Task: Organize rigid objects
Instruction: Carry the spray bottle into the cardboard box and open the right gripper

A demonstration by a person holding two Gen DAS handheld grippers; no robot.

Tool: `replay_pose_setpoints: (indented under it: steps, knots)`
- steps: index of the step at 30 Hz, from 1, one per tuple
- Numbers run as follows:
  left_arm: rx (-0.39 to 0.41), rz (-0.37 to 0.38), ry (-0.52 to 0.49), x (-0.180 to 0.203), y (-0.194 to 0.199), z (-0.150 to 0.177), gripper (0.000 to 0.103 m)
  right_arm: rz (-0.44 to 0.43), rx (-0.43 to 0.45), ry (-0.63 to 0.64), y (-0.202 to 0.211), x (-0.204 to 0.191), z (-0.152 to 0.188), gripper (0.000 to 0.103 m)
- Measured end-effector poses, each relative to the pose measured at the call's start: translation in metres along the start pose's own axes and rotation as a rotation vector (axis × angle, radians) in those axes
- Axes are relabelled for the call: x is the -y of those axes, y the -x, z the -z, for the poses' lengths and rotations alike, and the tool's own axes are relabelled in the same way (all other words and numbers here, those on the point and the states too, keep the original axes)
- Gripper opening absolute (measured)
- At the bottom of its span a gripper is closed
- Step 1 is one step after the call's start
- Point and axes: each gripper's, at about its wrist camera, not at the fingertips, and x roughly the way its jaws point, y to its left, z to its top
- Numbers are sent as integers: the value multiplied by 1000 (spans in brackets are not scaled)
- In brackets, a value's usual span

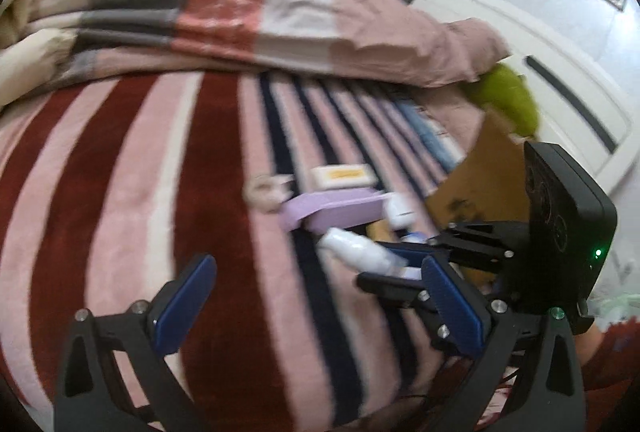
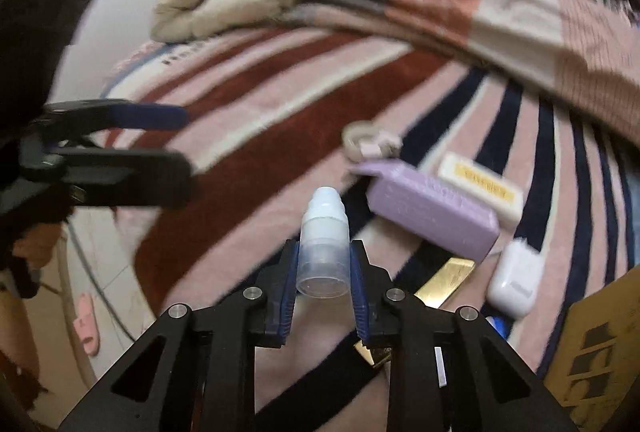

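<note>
Your right gripper (image 2: 323, 264) clamps a small bottle (image 2: 323, 232); your left gripper (image 1: 316, 296) gapes wide, holding nothing.
The bottle hangs above the striped blanket (image 2: 260, 128), near a purple case (image 2: 432, 208), a white earbud case (image 2: 516, 278) and a cardboard box (image 2: 604, 348).

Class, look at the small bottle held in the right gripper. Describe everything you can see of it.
The small bottle looks like translucent whitish plastic, with a clear cylindrical body and a stepped, pale bluish-white cap at the far end. The right gripper clamps its body between two blue pads, base toward the camera, cap pointing away over the striped blanket. In the left wrist view it appears blurred. Only the pads seem to touch it.
</note>
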Motion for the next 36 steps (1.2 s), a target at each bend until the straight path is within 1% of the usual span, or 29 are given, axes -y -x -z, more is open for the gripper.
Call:
replay_pose_setpoints:
  steps: [1, 3, 5, 6, 8, 10, 11, 12, 13, 15, 18, 19, 22, 27, 30, 33, 34, 35, 36]
  knots:
    - [5, 17, -5, 6, 2, -5, 102, -6, 25, 12, 12, -3, -3, 20]
    - [15, 60, -17, 20, 4, -18, 97, -16, 61, 20, 29, -4, -7, 20]
    - [17, 125, -25, 34, 6, -29, 88, -36, 116, 23, 54, -2, -13, 20]
    - [15, 160, -32, 44, 5, -36, 85, -41, 140, 26, 63, -2, -15, 20]
    - [9, 209, -53, 62, 3, -49, 71, -30, 191, 33, 87, 1, -20, 20]
    - [9, 244, -85, 83, 0, -61, 64, -1, 240, 43, 108, 6, -22, 20]
    - [12, 266, -97, 92, -2, -67, 58, 14, 260, 50, 117, 9, -22, 20]
    - [10, 296, -111, 103, -6, -74, 54, 28, 276, 54, 126, 14, -21, 20]
    - [6, 317, -124, 112, -11, -79, 45, 53, 289, 50, 135, 18, -20, 20]
    - [-3, 329, -163, 135, -22, -89, 45, 75, 310, 32, 150, 32, -16, 20]
    - [-30, 340, -226, 170, -39, -97, 41, 102, 322, -18, 168, 62, -6, 20]
    - [-47, 341, -247, 184, -49, -101, 40, 110, 322, -38, 174, 71, -2, 20]
    - [-102, 350, -270, 208, -71, -105, 39, 137, 308, -89, 188, 98, 13, 20]
    - [-207, 329, -302, 238, -106, -107, 38, 150, 227, -188, 196, 138, 33, 20]
    - [-247, 299, -317, 248, -118, -105, 38, 169, 168, -222, 194, 152, 40, 20]
    - [-268, 258, -329, 254, -123, -105, 38, 186, 114, -232, 194, 159, 47, 20]
    - [-278, 245, -327, 254, -124, -104, 42, 184, 103, -236, 193, 161, 47, 20]
    - [-278, 230, -329, 254, -124, -105, 50, 184, 92, -241, 192, 163, 47, 20]
    - [-270, 211, -333, 254, -122, -105, 55, 190, 82, -242, 192, 162, 47, 21]
